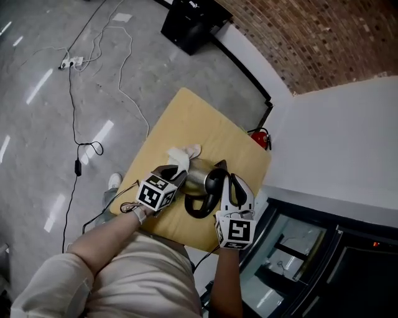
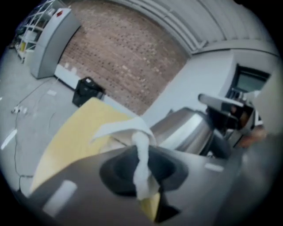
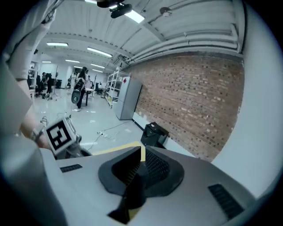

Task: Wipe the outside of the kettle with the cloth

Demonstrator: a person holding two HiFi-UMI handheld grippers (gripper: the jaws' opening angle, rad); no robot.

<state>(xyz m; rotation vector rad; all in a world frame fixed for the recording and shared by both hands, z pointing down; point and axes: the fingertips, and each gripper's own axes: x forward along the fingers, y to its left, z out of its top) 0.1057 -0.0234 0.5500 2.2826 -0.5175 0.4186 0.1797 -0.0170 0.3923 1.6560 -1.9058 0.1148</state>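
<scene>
Left gripper pinches a twisted bunch of white cloth, jaws pressed together on it. The kettle lies just ahead and to the right of those jaws, close to the cloth; whether they touch is unclear. Its steel wall is shiny, and its black handle faces the right gripper, whose jaws are pressed together with nothing visible between them. So the left hand is nearer the bare flank. Both sit over the yellow table.

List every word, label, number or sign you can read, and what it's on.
Nothing can be read.
White mark on the black floor box: too small.
Red sign on the tall grey cabinet: blurred.
Left marker cube and right marker cube: black-and-white square patterns, no words.
</scene>
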